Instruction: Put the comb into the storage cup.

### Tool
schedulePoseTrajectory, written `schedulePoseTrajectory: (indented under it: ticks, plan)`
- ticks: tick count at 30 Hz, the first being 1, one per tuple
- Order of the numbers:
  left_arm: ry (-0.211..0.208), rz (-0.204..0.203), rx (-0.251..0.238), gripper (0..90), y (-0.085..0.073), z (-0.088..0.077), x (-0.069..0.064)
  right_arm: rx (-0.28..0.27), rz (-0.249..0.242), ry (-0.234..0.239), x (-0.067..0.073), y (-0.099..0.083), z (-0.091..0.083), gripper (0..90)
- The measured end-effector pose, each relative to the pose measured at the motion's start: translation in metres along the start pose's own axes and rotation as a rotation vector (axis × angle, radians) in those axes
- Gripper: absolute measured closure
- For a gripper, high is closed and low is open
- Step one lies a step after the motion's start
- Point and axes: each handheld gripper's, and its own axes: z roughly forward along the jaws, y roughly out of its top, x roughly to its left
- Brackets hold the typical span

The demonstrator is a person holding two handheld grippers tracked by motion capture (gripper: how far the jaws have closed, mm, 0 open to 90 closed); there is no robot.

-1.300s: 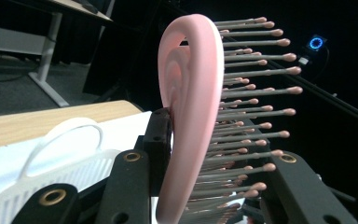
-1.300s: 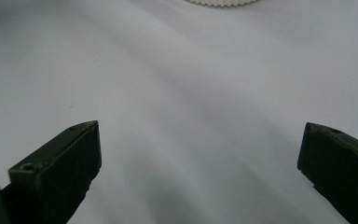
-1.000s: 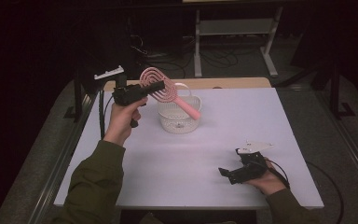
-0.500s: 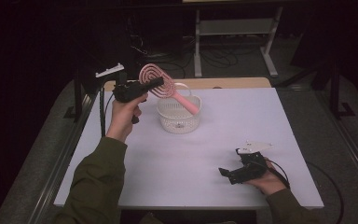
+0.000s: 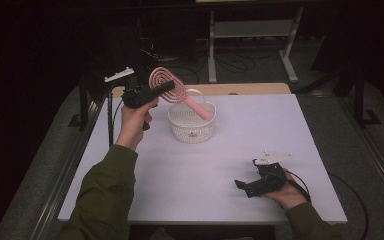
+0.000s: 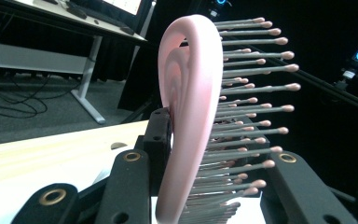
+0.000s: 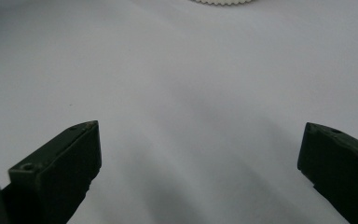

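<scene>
In the upper left of the high view the left gripper [image 5: 166, 88] is raised above the bench [image 5: 240, 130], its jaws pinching the head of a pink hairbrush [image 5: 172, 90] whose handle slants down over the white basket [image 5: 191, 125]. From the left gripper view the hairbrush stands edge-on between the jaws, bristles to the right. At lower right, the right gripper [image 5: 244, 186] rests on the bench, jaws spread wide with nothing between them.

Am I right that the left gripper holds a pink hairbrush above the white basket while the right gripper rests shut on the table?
Not quite: the right gripper is open, as the right gripper view shows. The left gripper does hold the pink hairbrush above the white basket.
</scene>
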Motion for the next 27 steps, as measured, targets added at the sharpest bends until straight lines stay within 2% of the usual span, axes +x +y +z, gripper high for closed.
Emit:
schedulePoseTrajectory:
  ticks: [7,16,27]
  plan:
    - [0.029,-0.003,0.003,64.3,-0.006,0.006,0.003,-0.001,-0.001,0.0,0.0,0.0,0.0,0.0]
    - [0.058,-0.034,0.024,64.3,-0.019,0.014,0.012,-0.001,-0.002,0.001,0.0,0.0,0.0,0.0]
    - [0.079,-0.042,0.048,64.3,-0.031,0.022,0.017,-0.001,-0.002,0.003,0.0,0.0,0.0,0.0]
